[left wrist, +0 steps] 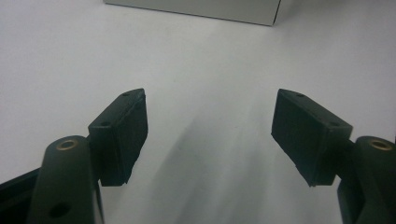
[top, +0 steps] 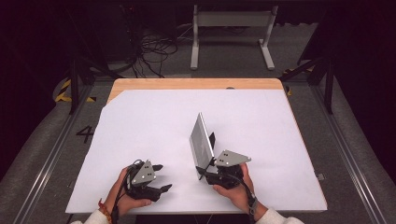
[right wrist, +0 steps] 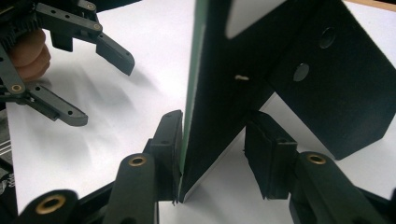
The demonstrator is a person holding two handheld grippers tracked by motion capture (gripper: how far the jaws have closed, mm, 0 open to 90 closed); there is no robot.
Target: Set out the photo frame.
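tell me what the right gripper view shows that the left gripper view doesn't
Right gripper view: the photo frame's black back and its prop leg, the right gripper straddling the frame's lower corner, and the left gripper farther off.
Left gripper view: its own pads wide apart with nothing between them, and the frame's pale lower edge at the top.
Both: the frame standing on the white table cover.

A silver-grey panel with a green edge and black back stand sits on the plain white surface; both hand-held grippers are black.
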